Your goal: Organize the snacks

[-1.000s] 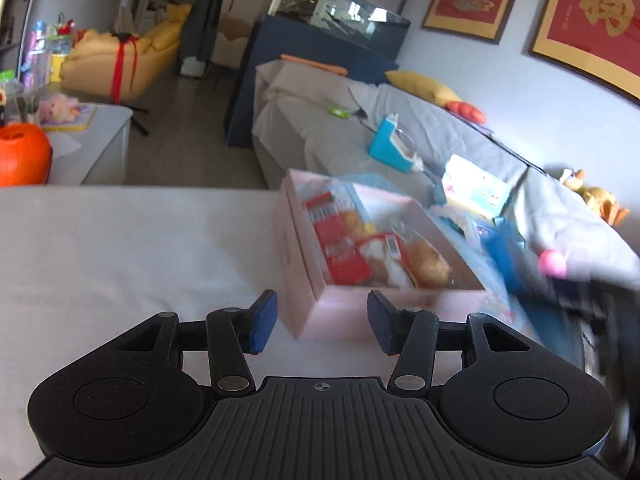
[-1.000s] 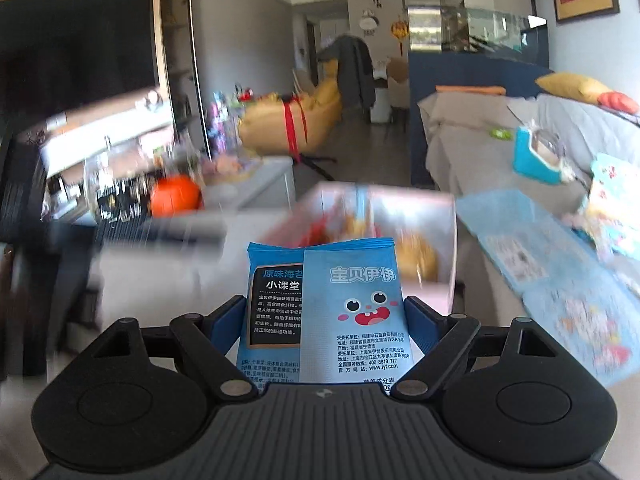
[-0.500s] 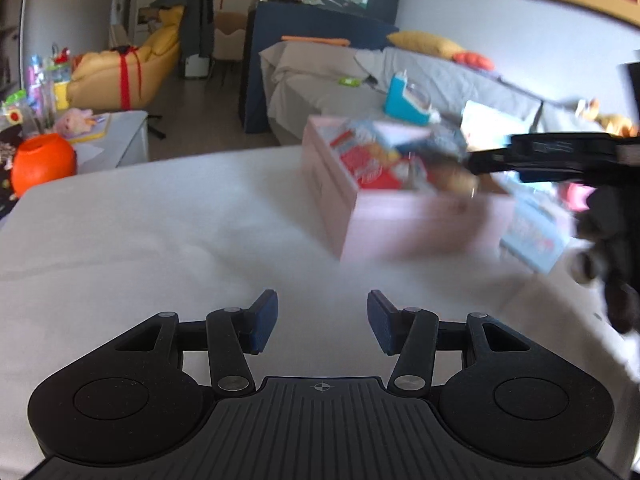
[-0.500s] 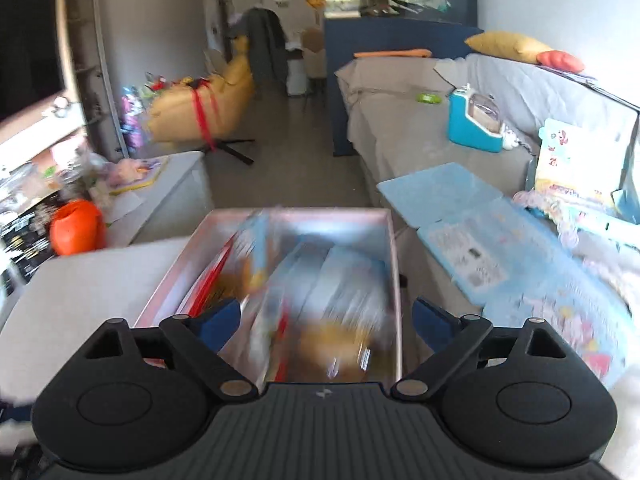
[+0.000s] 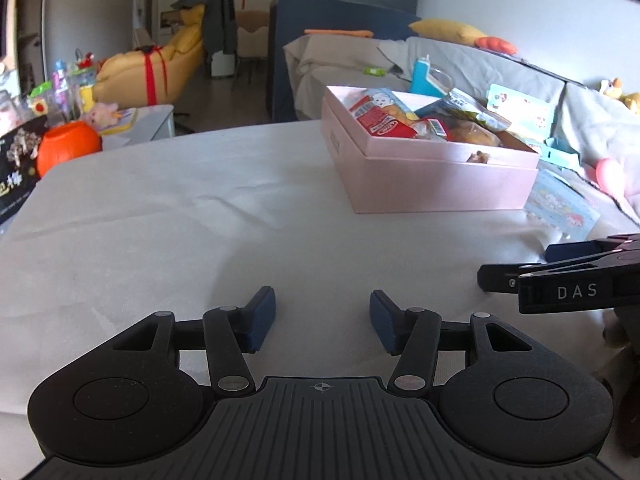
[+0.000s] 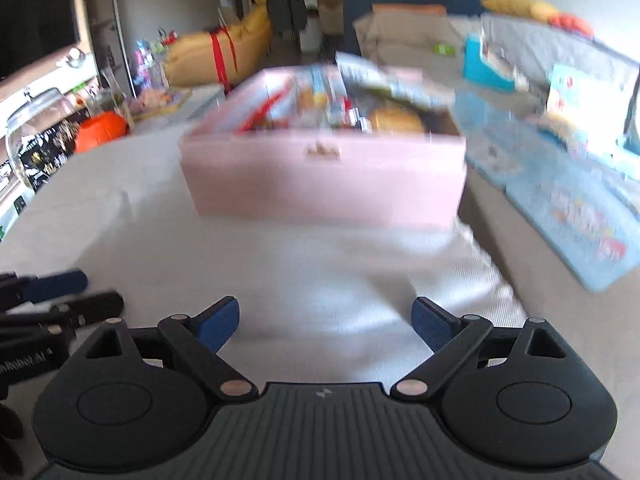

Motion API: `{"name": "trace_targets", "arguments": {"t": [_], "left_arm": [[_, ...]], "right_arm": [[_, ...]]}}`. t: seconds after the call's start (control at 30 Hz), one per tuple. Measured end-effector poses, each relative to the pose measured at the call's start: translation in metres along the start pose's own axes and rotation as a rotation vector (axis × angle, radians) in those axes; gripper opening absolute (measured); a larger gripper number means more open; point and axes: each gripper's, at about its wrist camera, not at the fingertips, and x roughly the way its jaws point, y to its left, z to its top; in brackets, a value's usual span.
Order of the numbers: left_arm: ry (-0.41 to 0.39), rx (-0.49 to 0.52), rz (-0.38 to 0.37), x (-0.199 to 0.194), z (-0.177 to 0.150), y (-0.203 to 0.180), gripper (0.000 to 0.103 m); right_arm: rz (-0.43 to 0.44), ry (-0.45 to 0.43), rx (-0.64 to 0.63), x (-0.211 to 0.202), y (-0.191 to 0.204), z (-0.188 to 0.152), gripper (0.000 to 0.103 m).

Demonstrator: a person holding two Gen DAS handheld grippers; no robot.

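A pink box [image 5: 436,178] full of snack packets [image 5: 384,122] stands on the white-covered table [image 5: 160,220], ahead and to the right in the left wrist view. It also shows in the right wrist view [image 6: 324,180], blurred, straight ahead. My left gripper [image 5: 322,320] is open and empty, low over the cloth, well short of the box. My right gripper [image 6: 324,320] is open and empty, also back from the box. Its fingers [image 5: 516,278] show at the right edge of the left wrist view.
An orange pumpkin-shaped pot [image 5: 68,150] sits beyond the table's far left corner. A grey sofa [image 5: 500,76] with toys and a blue play mat [image 6: 568,216] lies to the right of the table. A low side table [image 5: 148,120] stands behind.
My right gripper let go of the two blue snack packets into the pink box and drew back, open. My left gripper also pulled back from the box.
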Motion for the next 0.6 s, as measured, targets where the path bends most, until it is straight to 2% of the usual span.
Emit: {"name": "trace_targets", "arguments": {"t": [0.2,0.33,0.6], "left_arm": [[-0.002,0.027,0.028,0.003,-0.001,-0.007,0.064],[-0.004,0.026,0.042,0.006,-0.001,-0.010,0.067],[-0.007,0.019,0.064,0.007,-0.001,-0.012,0.067]], "right_arm": [[-0.023,-0.001,-0.016,-0.001,0.001,-0.002,0.097],[-0.043,0.012,-0.010,0.003,-0.002,0.001,0.103],[-0.055,0.012,-0.007,0.004,0.000,0.003,0.103]]}}
